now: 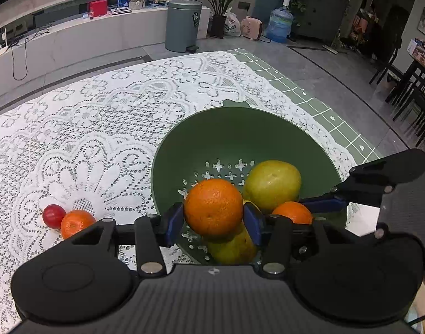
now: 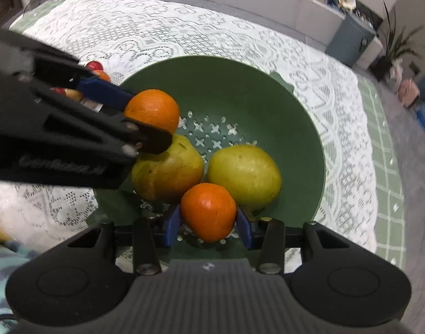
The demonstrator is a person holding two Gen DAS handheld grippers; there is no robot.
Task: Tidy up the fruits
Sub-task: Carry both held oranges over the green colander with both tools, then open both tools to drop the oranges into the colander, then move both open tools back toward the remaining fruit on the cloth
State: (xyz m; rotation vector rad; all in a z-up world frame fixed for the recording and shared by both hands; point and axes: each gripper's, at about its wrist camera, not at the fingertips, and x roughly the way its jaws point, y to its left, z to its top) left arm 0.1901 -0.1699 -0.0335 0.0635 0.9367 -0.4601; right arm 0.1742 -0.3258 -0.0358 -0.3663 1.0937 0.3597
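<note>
A green colander bowl stands on the lace tablecloth; it also shows in the right wrist view. Two yellow-green pears lie in it. My left gripper is shut on an orange held over the bowl's near-left side; the right wrist view shows that orange too. My right gripper is shut on another orange held low inside the bowl, also in the left wrist view. A tangerine and a red fruit lie on the cloth left of the bowl.
The lace cloth covers a green checked table. In the room behind are a grey bin, a plant and a water bottle. Another small fruit lies behind my left gripper in the right wrist view.
</note>
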